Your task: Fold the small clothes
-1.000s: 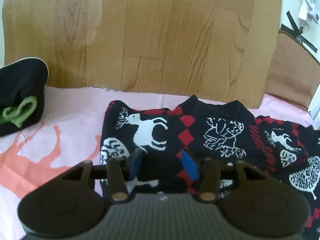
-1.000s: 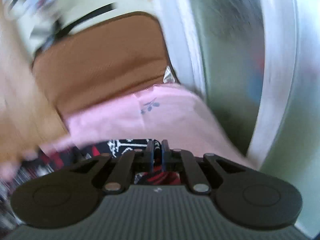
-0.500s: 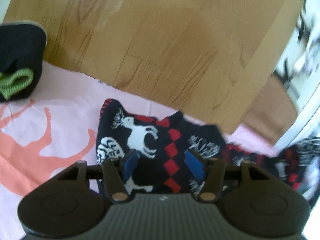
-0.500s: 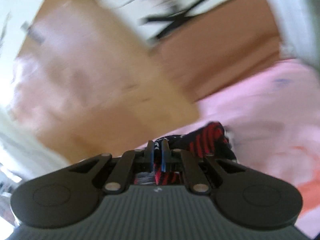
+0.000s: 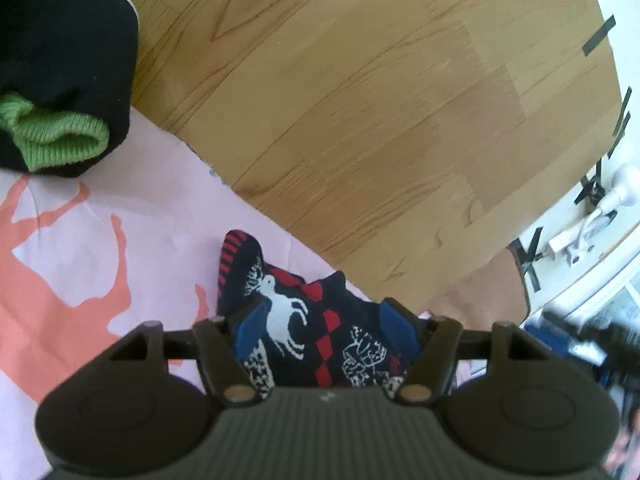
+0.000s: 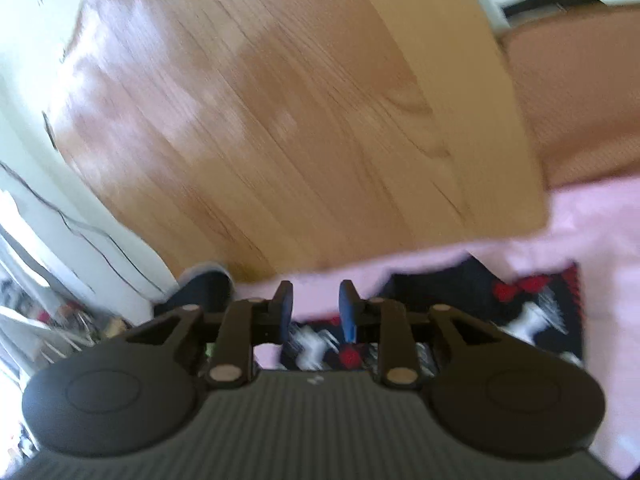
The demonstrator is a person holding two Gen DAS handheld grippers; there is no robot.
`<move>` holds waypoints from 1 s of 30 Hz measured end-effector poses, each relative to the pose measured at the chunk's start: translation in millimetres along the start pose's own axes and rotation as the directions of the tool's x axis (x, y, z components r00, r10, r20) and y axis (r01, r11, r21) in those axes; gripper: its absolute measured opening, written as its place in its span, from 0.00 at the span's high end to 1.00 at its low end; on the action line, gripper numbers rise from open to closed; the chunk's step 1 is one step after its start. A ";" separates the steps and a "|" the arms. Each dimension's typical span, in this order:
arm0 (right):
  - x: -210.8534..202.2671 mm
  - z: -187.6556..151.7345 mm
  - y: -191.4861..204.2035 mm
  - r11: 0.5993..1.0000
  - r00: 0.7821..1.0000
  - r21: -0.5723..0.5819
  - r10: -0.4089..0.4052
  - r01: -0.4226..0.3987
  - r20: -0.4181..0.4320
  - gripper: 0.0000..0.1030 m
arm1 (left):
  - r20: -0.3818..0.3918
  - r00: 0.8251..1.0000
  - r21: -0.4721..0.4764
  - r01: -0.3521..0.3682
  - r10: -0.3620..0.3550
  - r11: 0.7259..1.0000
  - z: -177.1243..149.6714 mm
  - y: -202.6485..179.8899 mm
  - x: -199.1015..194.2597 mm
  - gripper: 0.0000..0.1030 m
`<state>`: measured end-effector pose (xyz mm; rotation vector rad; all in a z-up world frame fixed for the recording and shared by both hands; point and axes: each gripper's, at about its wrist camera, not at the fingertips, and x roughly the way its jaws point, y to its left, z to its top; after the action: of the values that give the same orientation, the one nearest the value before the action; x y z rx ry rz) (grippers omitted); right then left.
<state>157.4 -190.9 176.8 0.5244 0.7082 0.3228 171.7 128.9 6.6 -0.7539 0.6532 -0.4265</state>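
Left claw [image 5: 326, 330] opening over deer-patterned sweater [image 5: 304, 320], right claw [image 6: 314, 310] opening, empty, no legible writing

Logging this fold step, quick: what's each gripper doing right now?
Left gripper: opening, empty, above the sweater.
Right gripper: opening, nothing between its jaws.

**Daylight bright, right view smeared**

Soft daylight filled both views. Beyond the left gripper [image 5: 324, 330] the wooden board [image 5: 360, 100] looked sharp, with pale sheen at top. Ahead of the right gripper [image 6: 314, 308] motion blur smeared everything, glare whitening its upper left. Fisheye bending curved every edge.
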 end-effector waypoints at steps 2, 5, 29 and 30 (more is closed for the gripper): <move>-3.3 -22.5 -20.5 0.999 0.999 -0.006 -0.036 0.036 -0.032 0.72 | -0.011 1.000 0.024 -0.002 0.002 1.000 -2.0 -4.1 0.7 0.38; -3.0 -64.1 -56.1 0.991 0.987 -0.029 -0.130 0.127 -0.096 0.68 | -0.023 1.000 0.072 0.012 -0.011 0.997 -5.9 -12.5 -1.4 0.38; 49.0 -59.6 46.9 0.957 0.933 -0.020 0.288 -0.290 0.216 0.88 | 0.072 0.997 -0.124 -0.004 0.013 0.992 11.4 44.3 -63.6 0.33; 43.1 -53.6 44.6 0.941 0.896 0.004 0.320 -0.337 0.307 0.87 | 0.071 0.997 -0.132 0.003 0.007 0.991 11.8 45.4 -63.4 0.33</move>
<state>146.8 -116.3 144.5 0.7336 0.3279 0.5270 139.5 200.9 4.1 -0.8899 0.6193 -0.3552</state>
